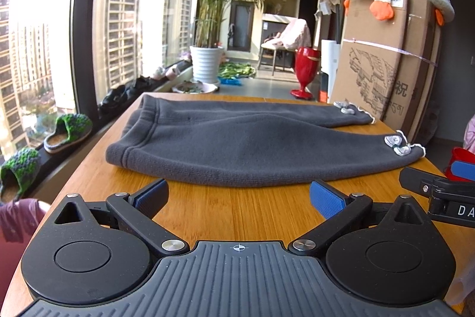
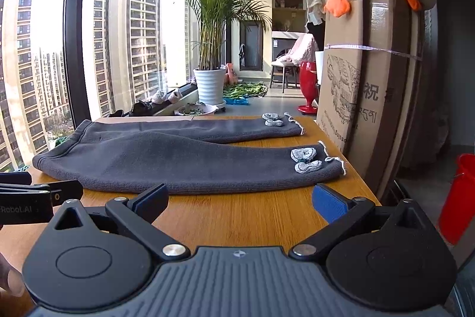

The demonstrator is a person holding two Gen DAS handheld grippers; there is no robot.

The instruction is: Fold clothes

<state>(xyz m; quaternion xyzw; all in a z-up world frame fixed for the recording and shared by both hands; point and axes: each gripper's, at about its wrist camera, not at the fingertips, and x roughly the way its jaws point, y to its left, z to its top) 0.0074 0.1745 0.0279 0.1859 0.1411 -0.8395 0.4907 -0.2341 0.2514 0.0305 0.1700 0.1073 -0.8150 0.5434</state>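
Observation:
Dark grey fleece trousers point(image 1: 237, 144) lie flat across the wooden table point(image 1: 237, 213), waistband to the left, both legs running right, with small grey patches at the cuffs point(image 1: 397, 144). They also show in the right wrist view point(image 2: 184, 165). My left gripper point(image 1: 237, 198) is open and empty, just short of the near trouser edge. My right gripper point(image 2: 240, 201) is open and empty, in front of the near leg close to its cuff point(image 2: 308, 161). Each gripper shows at the edge of the other's view.
A tall cardboard box point(image 2: 371, 97) with a plush toy on top stands against the table's right edge. A red bucket point(image 2: 457, 198) is on the floor at right. Slippers point(image 1: 68, 132) sit on the window ledge at left. A potted palm point(image 1: 207, 61) stands beyond the table.

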